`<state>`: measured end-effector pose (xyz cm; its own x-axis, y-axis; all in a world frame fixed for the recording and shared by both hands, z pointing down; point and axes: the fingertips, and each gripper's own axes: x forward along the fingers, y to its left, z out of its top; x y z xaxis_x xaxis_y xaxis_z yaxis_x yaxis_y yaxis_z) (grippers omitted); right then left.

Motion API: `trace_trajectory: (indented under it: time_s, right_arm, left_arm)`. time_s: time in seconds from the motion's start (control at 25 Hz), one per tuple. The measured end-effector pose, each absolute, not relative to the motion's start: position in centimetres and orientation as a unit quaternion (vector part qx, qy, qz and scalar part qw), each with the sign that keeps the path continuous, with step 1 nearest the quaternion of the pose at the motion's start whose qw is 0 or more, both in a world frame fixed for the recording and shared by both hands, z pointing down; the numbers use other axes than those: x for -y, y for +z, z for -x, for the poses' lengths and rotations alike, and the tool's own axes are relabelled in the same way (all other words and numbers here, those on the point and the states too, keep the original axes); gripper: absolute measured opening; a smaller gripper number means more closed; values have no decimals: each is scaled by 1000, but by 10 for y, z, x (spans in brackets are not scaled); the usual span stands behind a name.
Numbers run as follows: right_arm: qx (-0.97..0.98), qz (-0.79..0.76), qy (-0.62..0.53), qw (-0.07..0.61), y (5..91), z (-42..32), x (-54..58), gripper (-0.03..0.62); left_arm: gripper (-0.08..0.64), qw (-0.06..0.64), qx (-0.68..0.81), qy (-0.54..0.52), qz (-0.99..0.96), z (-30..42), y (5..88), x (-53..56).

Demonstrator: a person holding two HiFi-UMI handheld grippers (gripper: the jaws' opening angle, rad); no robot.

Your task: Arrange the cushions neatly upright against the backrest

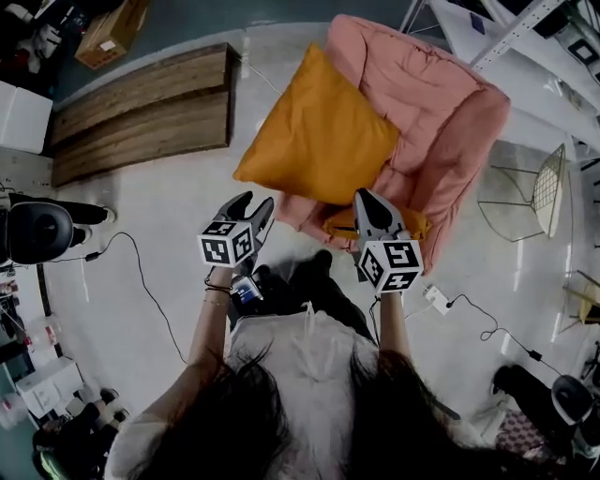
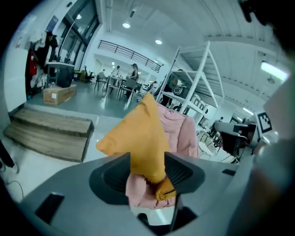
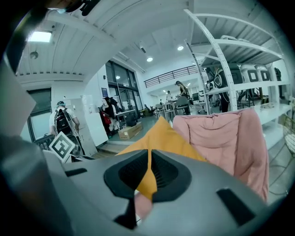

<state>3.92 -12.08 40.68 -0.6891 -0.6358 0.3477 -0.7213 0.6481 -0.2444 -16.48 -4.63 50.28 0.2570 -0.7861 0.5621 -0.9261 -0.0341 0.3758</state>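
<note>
A large orange cushion (image 1: 319, 131) leans tilted on a pink padded chair (image 1: 441, 112), one corner hanging over the seat's left side. A smaller orange cushion (image 1: 412, 223) lies at the seat's front edge, partly hidden by my right gripper (image 1: 364, 194), which is shut just above it. My left gripper (image 1: 255, 202) is open, below and left of the large cushion and apart from it. In the left gripper view the large cushion (image 2: 138, 138) and the small one (image 2: 166, 189) show beyond the parted jaws. In the right gripper view the cushion (image 3: 161, 136) rises behind the shut jaws.
A wooden platform (image 1: 141, 108) lies on the floor to the left, with a cardboard box (image 1: 112, 33) behind it. A wire chair (image 1: 548, 192) and white shelving (image 1: 525, 28) stand to the right. Cables (image 1: 141, 281) and a power strip (image 1: 438, 300) lie near my feet.
</note>
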Motion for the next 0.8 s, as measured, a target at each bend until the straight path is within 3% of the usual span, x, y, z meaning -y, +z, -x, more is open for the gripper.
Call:
trace_trajectory:
  time_s: [0.24,0.76,0.8]
  right_arm:
    - [913,-340,180,137,426,-32,134,37]
    - [950,-202,78,226,465,5,257,43]
    - [950,-186,76,237,469,11,268,65]
  left_arm:
    - [324,425,606,52,-671,173,557,70]
    - [328,446,642,-58,-621,178,565,84]
    - [328,452,642,-69,-615,176,564,82]
